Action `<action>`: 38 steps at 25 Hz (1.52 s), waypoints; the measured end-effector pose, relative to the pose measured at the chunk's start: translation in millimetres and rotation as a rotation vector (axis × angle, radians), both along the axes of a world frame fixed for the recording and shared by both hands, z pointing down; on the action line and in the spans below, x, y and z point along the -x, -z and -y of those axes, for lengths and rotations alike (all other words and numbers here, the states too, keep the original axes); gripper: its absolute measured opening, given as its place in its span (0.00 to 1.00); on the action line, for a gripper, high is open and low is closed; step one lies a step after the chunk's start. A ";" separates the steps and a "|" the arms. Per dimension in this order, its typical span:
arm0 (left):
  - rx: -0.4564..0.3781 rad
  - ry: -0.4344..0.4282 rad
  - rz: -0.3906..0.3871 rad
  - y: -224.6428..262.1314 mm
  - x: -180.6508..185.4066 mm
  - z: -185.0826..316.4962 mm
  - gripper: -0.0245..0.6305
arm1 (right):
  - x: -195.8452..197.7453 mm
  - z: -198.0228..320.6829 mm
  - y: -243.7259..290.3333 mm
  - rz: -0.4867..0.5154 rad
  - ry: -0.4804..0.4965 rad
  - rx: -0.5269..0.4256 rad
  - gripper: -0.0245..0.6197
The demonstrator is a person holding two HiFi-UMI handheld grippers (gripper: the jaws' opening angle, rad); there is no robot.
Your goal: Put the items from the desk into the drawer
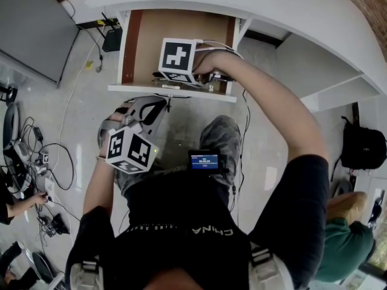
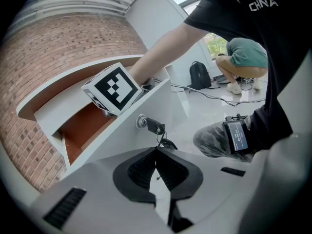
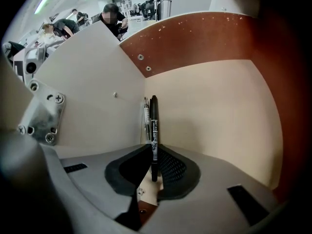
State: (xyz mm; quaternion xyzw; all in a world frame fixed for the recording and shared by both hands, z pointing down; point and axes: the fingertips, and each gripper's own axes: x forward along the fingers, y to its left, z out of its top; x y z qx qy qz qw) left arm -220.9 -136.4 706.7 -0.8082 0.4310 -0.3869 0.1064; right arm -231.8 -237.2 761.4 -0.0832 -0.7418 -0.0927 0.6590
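The left gripper (image 2: 156,152) is shut with nothing in it. It hangs low by the person's lap, outside the drawer (image 3: 219,116). The right gripper (image 3: 153,154) is inside the drawer and pinches a black pen (image 3: 154,123). The pen sticks straight out from the jaws, toward a corner. A thin second pen (image 3: 146,117) sits just beside it. I think the black pen only needs letting go.
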 end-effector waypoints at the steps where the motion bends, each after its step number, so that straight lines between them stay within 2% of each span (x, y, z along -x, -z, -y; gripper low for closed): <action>1: 0.001 0.000 0.003 -0.5 0.2 0.0 0.06 | 0.0 0.0 0.1 0.000 -0.001 0.002 0.11; 16: 0.005 -0.007 0.010 -5.3 0.7 -1.1 0.06 | 0.0 -0.3 -0.3 0.007 -0.008 0.013 0.11; 23: 0.000 -0.009 0.016 -4.0 1.2 -1.3 0.06 | -3.3 -4.3 -0.6 -0.003 0.045 0.008 0.11; 28: 0.004 -0.009 0.024 -6.5 2.2 -2.6 0.06 | -9.5 -6.9 -1.1 -0.014 0.066 0.013 0.20; 36: 0.013 -0.013 0.030 -10.8 2.5 -2.2 0.06 | 1.2 4.0 20.5 0.097 0.011 -0.014 0.20; 38: 0.010 -0.010 0.036 -10.9 4.3 -2.1 0.06 | 5.9 5.7 27.0 0.140 -0.004 -0.020 0.17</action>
